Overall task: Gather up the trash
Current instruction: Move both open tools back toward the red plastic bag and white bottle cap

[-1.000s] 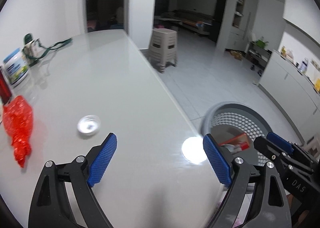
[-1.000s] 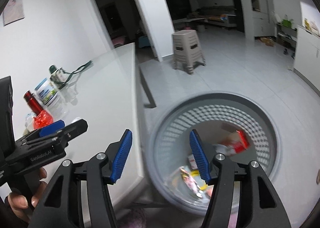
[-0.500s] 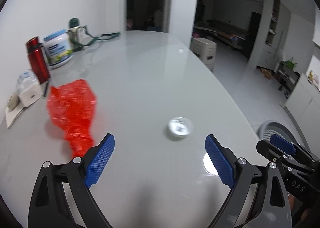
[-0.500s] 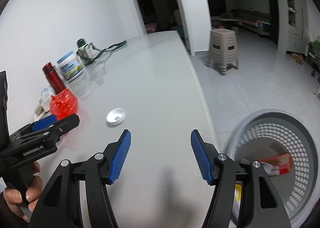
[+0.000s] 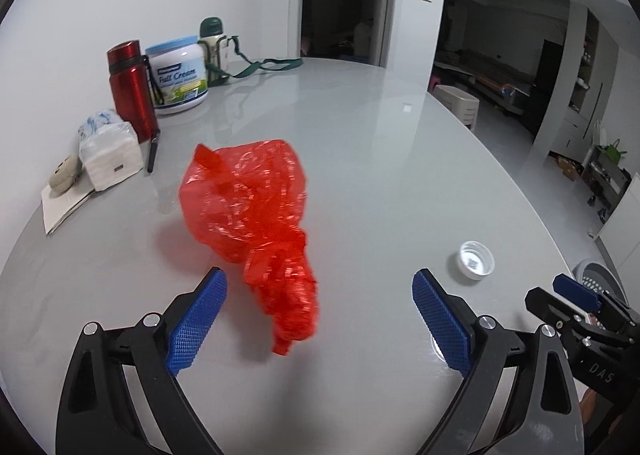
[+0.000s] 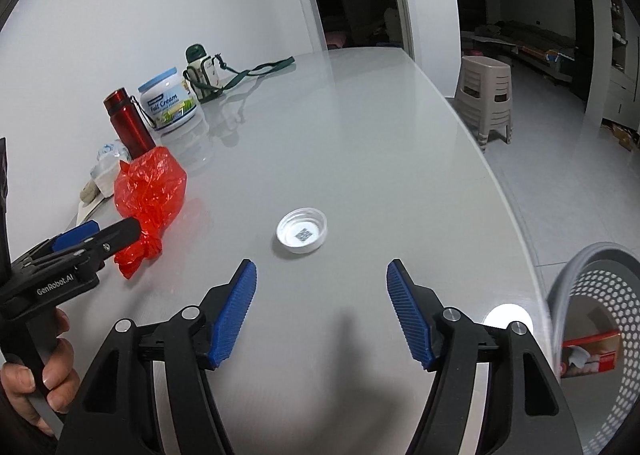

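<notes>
Trash lies on the grey bench [image 5: 400, 143]: a red plastic bag [image 5: 252, 207] at twelve o'clock of the left gripper [image 5: 316, 319], and a white cap [image 6: 302, 235] at twelve o'clock of the right gripper [image 6: 322, 315]. Both jaws are opening, gripping nothing. A basket [image 6: 600, 335] stands at four o'clock.

White cap [image 6: 302, 230] ahead of right gripper [image 6: 320, 313] (jaws opening, empty).

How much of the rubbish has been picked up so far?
Some is done: a red carton already lies in the grey basket beside the table. Nothing is held now; both tools are opening, the left tool around the red plastic bag, the right tool short of the white cap. Those two remain.
</notes>
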Demonstrator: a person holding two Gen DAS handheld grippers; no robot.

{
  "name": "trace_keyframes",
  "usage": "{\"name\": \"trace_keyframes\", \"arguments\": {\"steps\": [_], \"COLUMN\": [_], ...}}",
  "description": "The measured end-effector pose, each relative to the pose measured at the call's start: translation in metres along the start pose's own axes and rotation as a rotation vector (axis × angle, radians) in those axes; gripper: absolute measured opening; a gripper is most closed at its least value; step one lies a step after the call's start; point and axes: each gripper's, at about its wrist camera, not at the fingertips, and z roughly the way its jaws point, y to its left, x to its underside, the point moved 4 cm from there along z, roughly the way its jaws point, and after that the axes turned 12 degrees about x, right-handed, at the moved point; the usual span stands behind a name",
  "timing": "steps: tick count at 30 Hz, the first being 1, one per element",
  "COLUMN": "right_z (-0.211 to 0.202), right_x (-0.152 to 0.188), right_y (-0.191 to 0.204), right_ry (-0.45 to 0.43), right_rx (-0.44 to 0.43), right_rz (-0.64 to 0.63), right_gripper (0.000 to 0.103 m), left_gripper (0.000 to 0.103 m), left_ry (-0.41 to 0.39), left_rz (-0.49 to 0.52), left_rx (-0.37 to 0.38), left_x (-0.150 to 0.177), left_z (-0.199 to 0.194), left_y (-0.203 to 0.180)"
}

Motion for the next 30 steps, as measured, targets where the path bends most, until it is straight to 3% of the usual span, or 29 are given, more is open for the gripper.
{"name": "trace_keyframes", "arguments": {"steps": [20,30], "right_z": [0.024,0.045], "right_x": [-0.006,-0.014], "right_y": [0.028,0.030], "right_ry": [0.027,0.096], "right_rx": [0.041,0.098], "right_rz": [-0.037,-0.062], "right_gripper": [0.065,0.065], "left_gripper": [0.093,0.093], "left_ry": [-0.016,-0.017], "left_rz": [-0.009,-0.015], "left_rx": [-0.040,-0.055], "left_x": [-0.004,-0.005], "left_z": [0.003,0.003], "left_y": [0.044,0.051]}}
